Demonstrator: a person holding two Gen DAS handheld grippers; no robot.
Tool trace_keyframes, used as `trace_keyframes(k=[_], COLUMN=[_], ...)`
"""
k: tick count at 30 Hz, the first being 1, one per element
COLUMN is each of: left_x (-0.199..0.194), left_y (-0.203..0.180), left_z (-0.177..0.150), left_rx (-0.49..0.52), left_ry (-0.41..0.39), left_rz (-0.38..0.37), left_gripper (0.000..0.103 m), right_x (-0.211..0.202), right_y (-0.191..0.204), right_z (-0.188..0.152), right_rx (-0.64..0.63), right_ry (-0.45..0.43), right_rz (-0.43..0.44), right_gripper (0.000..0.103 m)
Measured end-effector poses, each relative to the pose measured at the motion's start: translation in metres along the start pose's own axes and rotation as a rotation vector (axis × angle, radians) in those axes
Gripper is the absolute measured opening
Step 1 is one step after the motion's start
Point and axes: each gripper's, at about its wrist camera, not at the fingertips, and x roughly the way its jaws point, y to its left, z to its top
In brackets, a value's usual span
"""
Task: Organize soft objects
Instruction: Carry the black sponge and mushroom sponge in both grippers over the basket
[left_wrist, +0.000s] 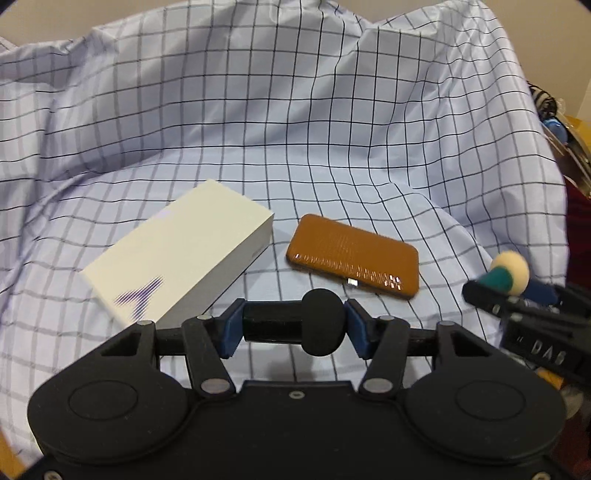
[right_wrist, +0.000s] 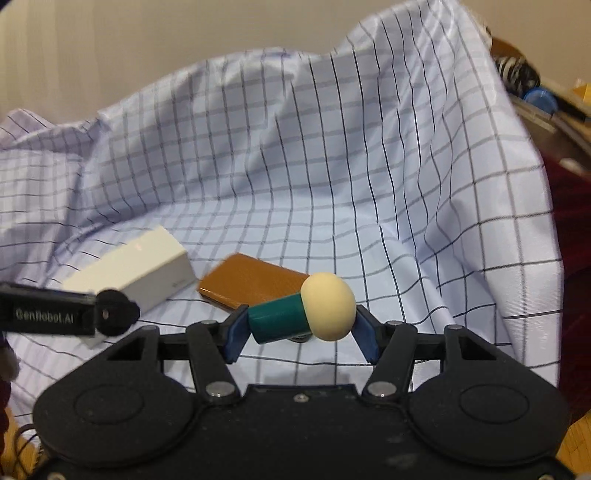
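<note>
A black mushroom-shaped foam piece (left_wrist: 317, 323), with a dark stem and a round cap, lies crosswise between the blue pads of my left gripper (left_wrist: 294, 326), which is shut on it above the checked cloth (left_wrist: 295, 129). My right gripper (right_wrist: 300, 328) is shut on a similar piece with a teal stem and cream cap (right_wrist: 306, 314). The left wrist view shows that piece (left_wrist: 508, 273) and the right gripper (left_wrist: 513, 295) at the right edge. The left gripper (right_wrist: 110, 314) enters the right wrist view from the left.
A white box (left_wrist: 177, 251) (right_wrist: 133, 273) and a flat brown case (left_wrist: 354, 254) (right_wrist: 251, 288) lie side by side on the rumpled cloth below both grippers. Clutter, including a blue round thing (right_wrist: 539, 99) and dark red fabric (right_wrist: 572, 240), sits past the cloth's right edge.
</note>
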Motion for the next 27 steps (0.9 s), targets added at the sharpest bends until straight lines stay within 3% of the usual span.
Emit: trace_keyframes(k=[7, 15, 23, 27], left_x=[-0.051, -0.089, -0.098, -0.094], left_y=[0.006, 0.0, 0.004, 0.015], left_z=[-0.034, -0.078, -0.113, -0.128], left_rx=[-0.028, -0.07, -0.145, -0.23], left_ry=[0.003, 0.004, 0.05, 0.09], left_rz=[0.031, 0.068, 0.141, 0.139], left_gripper=[0.054, 0.054, 0.054, 0.054], right_x=[-0.069, -0.132, -0.168, -0.177], right_y=[0.017, 0.036, 0.05, 0.055], right_z=[-0.012, -0.049, -0.087, -0.102], right_rx=[-0.015, -0.031, -0.016, -0.01], right_ry=[-0.072, -0.11, -0.111, -0.086], right_rz=[0.054, 0.131, 0.209, 0.226], right_gripper=[0.059, 0.059, 0.059, 0.059])
